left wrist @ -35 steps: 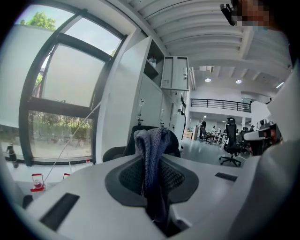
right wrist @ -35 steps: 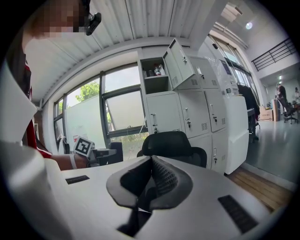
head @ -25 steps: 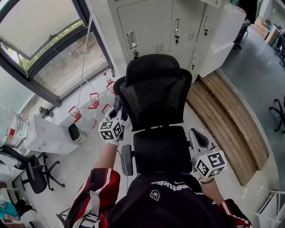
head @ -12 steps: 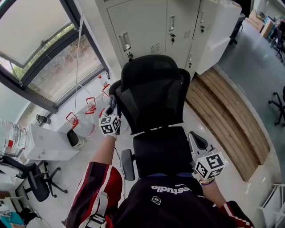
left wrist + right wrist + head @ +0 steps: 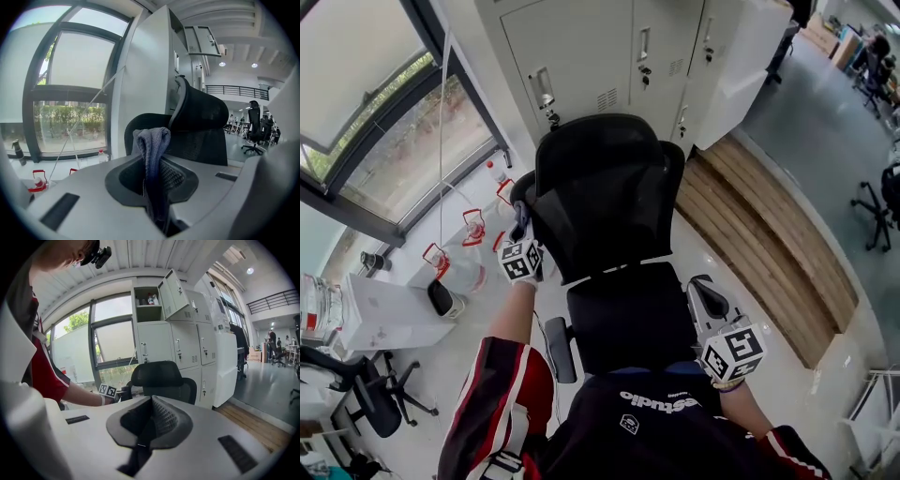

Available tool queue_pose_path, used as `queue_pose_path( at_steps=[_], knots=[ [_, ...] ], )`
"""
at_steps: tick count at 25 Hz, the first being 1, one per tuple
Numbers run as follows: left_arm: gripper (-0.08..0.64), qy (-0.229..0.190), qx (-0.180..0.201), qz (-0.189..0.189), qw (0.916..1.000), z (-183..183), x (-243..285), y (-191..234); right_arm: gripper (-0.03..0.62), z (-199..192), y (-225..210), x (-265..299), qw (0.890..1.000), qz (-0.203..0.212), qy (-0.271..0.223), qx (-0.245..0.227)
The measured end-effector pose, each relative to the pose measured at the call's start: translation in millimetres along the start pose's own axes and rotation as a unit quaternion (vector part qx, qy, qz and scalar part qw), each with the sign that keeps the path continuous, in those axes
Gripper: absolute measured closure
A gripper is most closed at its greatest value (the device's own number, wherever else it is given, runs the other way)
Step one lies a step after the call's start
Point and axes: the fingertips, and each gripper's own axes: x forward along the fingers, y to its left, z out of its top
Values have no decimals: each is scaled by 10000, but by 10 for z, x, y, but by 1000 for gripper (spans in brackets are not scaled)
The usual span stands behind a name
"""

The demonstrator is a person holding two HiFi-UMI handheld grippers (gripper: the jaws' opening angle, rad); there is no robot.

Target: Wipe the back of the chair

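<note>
The black mesh office chair (image 5: 600,202) stands in front of me, its backrest (image 5: 199,124) facing me with the headrest on top. My left gripper (image 5: 521,246) is at the backrest's left edge, shut on a grey-blue cloth (image 5: 152,154) that sticks up from between its jaws. In the left gripper view the cloth sits close to the chair's back; I cannot tell if it touches. My right gripper (image 5: 719,330) hangs low by the chair's right armrest (image 5: 705,298), its jaws (image 5: 149,420) shut with nothing in them. The chair (image 5: 161,378) shows whole in the right gripper view.
White metal lockers (image 5: 609,56) stand just behind the chair, one with an open upper door (image 5: 171,291). A large window (image 5: 366,94) is at the left with bottles (image 5: 473,234) on the floor below. A wooden platform (image 5: 759,216) lies right. Another office chair (image 5: 366,394) stands lower left.
My left gripper with the cloth has moved away from me along the backrest's left edge. The right gripper has stayed by the armrest.
</note>
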Motion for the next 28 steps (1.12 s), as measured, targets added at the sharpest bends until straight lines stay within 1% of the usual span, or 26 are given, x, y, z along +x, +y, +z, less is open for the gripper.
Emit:
queue_pose_path(
  at_steps=[2,6,12,19,21,24,28],
  knots=[
    [503,-8,-6,-60,10000,-2,79,-93,577,-20,-63,-32,9999,-103,14,-9],
    [503,18,122,-184,9998,3,238,-278,577,-54,-158,-118,9996,-254,-32,110],
    [503,27,91,-280,9996,29,394,-603,577,-103,-363,-276,9992,-375,47,127],
    [503,-5,-191,-187,9996,70,540,-902,577,-81,-586,-278,9997,-179,123,74],
    [503,10,-218,-188,9996,65,577,-999,577,-39,-667,-277,9998,-128,113,64],
    [503,35,-119,-274,9995,65,684,-1212,577,5,-831,-306,9999,-111,81,48],
    [503,82,77,-490,9987,51,870,-1657,577,-43,-1118,-421,9996,-236,94,115]
  ],
)
